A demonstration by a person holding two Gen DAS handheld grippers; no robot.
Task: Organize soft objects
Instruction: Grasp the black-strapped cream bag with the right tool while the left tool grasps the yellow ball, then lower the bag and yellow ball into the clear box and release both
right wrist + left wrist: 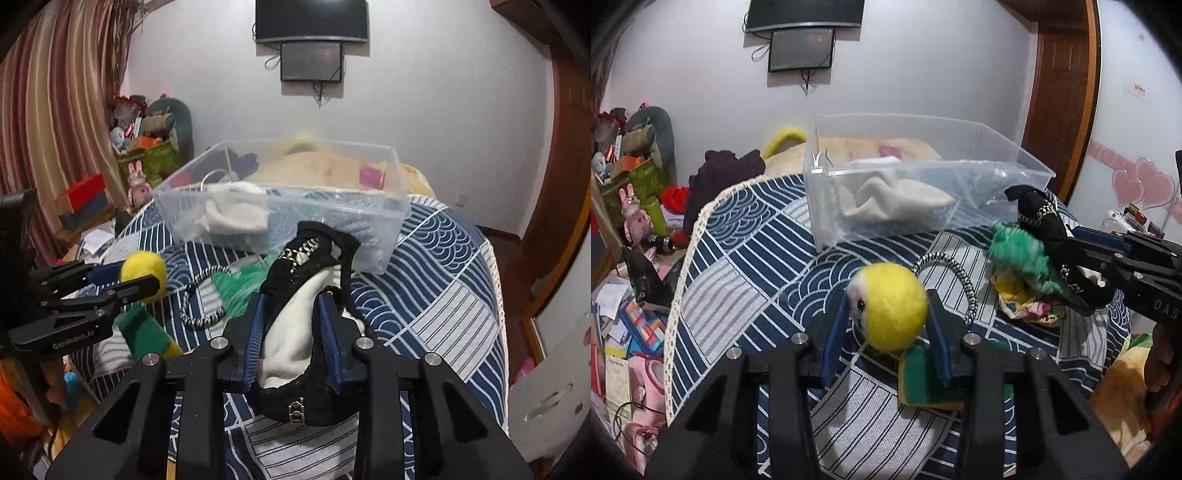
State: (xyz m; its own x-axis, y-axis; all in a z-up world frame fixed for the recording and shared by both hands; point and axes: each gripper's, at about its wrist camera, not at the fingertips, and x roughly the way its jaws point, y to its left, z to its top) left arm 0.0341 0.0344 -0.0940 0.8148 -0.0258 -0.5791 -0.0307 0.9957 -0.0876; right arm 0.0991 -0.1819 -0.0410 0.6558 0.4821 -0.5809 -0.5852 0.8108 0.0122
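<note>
1. Left claw (pixel 892 325) is closed onto the yellow felt ball (pixel 892 306). Its blue pads press both sides and the ball bulges out ahead of the tips. It sits lifted just above the bedspread (pixel 768 266).
2. Right claw (pixel 291 328) is clamped on a black-and-white sock (pixel 295 314). The black cuff with a chain trim stands up beyond the tips and the rest droops under the jaws.
3. The clear bin (pixel 923 173) sits ahead of both claws, further up the bed, with a white cloth (pixel 894 199) already inside. Likely both loads are headed there, hence both are held off the surface and pointed at it.
4. A pinch near the middle suits both items: they are soft and compress, so slip risk looks low. The sock's hanging end could snag the bin's near wall.
5. Left view only: a green fuzzy item (pixel 1019 251) touching the sock, a patterned cloth (pixel 1027 302) below it, and a green-yellow sponge (pixel 923 376) right under the left claw.
6. Right view only: the sock's white inner fabric and how it folds between the pads, plus the left claw from the side with the ball poking out.
7. A striped hair loop (pixel 201 299) lies on the bedspread between the two claws, still loose.
</note>
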